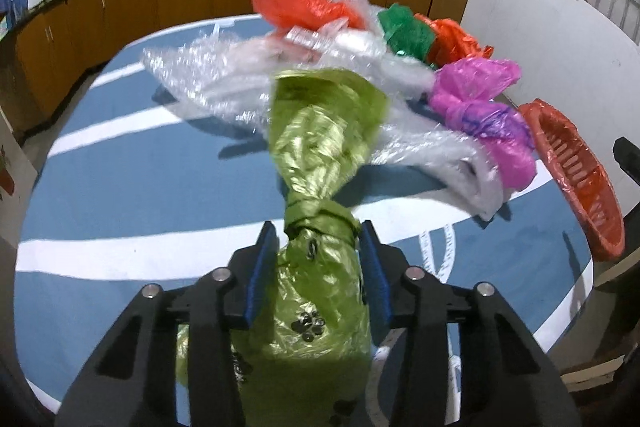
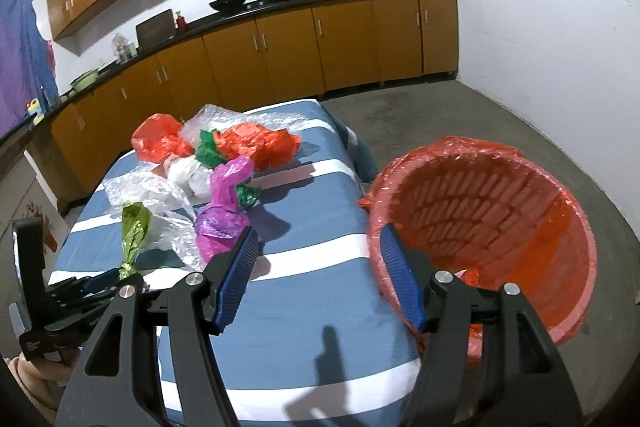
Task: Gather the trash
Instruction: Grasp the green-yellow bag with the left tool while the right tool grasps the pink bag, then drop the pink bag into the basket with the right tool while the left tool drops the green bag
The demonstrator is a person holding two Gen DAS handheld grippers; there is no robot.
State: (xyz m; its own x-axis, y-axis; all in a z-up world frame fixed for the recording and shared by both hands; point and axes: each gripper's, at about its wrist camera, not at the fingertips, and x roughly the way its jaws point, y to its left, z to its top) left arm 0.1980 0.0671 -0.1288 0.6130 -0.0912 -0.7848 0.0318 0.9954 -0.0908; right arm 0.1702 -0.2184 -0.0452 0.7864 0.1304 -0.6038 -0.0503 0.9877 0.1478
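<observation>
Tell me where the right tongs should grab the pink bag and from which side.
Grip the pink bag at its tied neck, the narrow waist between the upright tail and the fuller lower bulge. Come from the basket side, the near right, where the striped cloth is bare; bubble wrap crowds its left. The right tongs are open and empty.

A knotted, crinkled green plastic bag point(image 1: 320, 163) is held upright above scattered coloured plastic bags point(image 2: 224, 163) beside an orange-lined slatted basket point(image 2: 500, 195).
</observation>
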